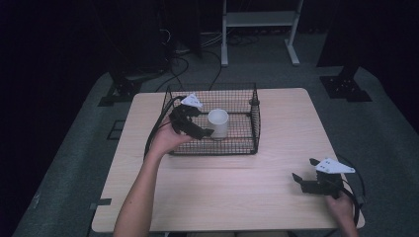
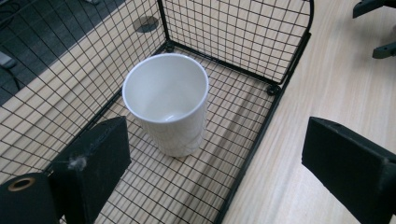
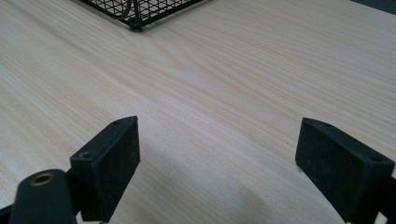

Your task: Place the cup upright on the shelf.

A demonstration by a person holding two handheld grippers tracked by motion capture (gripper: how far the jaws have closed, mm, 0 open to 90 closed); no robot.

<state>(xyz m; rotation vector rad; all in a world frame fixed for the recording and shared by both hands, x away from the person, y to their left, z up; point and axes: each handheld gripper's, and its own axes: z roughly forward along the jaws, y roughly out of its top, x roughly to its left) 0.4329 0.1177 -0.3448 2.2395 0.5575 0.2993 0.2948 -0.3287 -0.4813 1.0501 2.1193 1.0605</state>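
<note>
A white cup (image 1: 218, 122) stands upright and empty in a black wire basket (image 1: 249, 148) at the middle of the table. My left gripper (image 1: 200, 123) hovers over the basket's left part, just beside the cup. In the left gripper view the cup (image 2: 167, 100) sits ahead of the left gripper (image 2: 217, 140), whose jaws stand wide apart with nothing between the pads. One jaw is over the basket floor (image 2: 187, 186), the other over the bare table. My right gripper (image 1: 304, 169) rests near the table's front right corner. The right gripper (image 3: 217, 140) is open over bare wood.
The light wooden table (image 1: 232, 192) has free room in front of and to the right of the basket. The basket's corner (image 3: 135, 18) lies far ahead of the right gripper. Dark floor, cables and a white frame (image 1: 259, 19) lie beyond the table.
</note>
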